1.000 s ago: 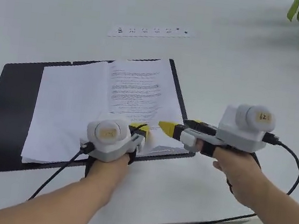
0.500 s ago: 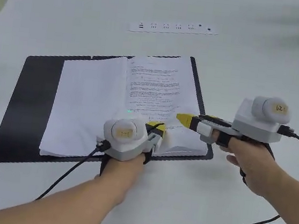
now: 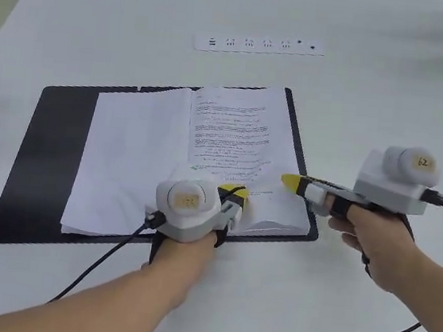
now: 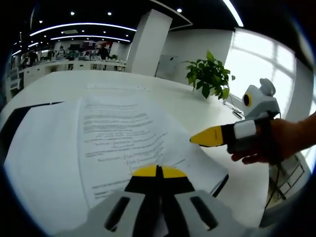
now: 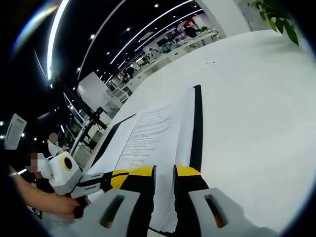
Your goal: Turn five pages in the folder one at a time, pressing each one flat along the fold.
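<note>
A black folder (image 3: 47,154) lies open on the white table (image 3: 102,16), toward its near edge. A blank white sheet (image 3: 134,156) is spread on the left and a white printed page (image 3: 229,131) on the right.

The left gripper (image 3: 231,193), yellow-tipped, sits low over the near end of the printed page, just right of the fold. Its jaws are pressed together, and I can't tell whether they touch the paper.

The right gripper (image 3: 290,181) points left over the near right corner of that page. Its jaws are a narrow gap apart with nothing between them.

A white power strip (image 3: 259,44) lies beyond the folder. A green leafy plant (image 4: 207,76) stands at the far right.
</note>
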Tool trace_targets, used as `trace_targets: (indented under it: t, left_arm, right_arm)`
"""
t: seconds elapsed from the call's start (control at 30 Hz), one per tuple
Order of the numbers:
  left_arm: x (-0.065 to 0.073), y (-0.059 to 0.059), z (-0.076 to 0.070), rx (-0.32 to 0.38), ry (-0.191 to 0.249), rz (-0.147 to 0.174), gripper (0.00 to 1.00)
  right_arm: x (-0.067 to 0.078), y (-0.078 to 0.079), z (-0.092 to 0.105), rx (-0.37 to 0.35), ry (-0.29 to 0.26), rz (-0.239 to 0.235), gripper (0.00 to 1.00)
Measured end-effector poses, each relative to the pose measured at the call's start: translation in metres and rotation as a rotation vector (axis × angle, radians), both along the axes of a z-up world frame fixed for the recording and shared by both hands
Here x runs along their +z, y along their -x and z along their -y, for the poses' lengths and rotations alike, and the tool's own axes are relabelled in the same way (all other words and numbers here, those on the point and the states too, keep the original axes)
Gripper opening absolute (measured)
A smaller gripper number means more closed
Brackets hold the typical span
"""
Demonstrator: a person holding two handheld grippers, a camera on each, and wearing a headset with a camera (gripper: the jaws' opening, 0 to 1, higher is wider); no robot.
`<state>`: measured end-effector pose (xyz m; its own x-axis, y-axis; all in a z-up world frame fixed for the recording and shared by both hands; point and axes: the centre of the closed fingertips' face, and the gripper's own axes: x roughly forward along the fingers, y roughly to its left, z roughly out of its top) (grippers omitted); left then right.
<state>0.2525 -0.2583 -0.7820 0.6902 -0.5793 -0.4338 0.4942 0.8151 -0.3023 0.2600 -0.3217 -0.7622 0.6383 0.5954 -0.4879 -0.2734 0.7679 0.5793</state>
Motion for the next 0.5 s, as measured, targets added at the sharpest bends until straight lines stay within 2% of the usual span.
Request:
trace_targets:
  t: [0.13, 0.4, 0.5]
  left_arm:
    - [0.0001, 0.0001, 0.0, -0.002, -0.004, 0.0, 0.0]
    - [0.0029, 0.0002, 0.0007, -0.003, -0.002, -0.003, 0.0]
    - [0.0043, 0.0009, -0.002, 0.002, 0.003, -0.019, 0.01]
  right_arm:
    - [-0.0007, 0.0015, 0.002, -0.011, -0.009, -0.02, 0.01]
    - [0.0014, -0.0002, 0.0029, -0.029, -0.023, -0.037, 0.0]
    - [0.0017, 0.0, 0.0045, -0.031, -0.024, -0.047, 0.0]
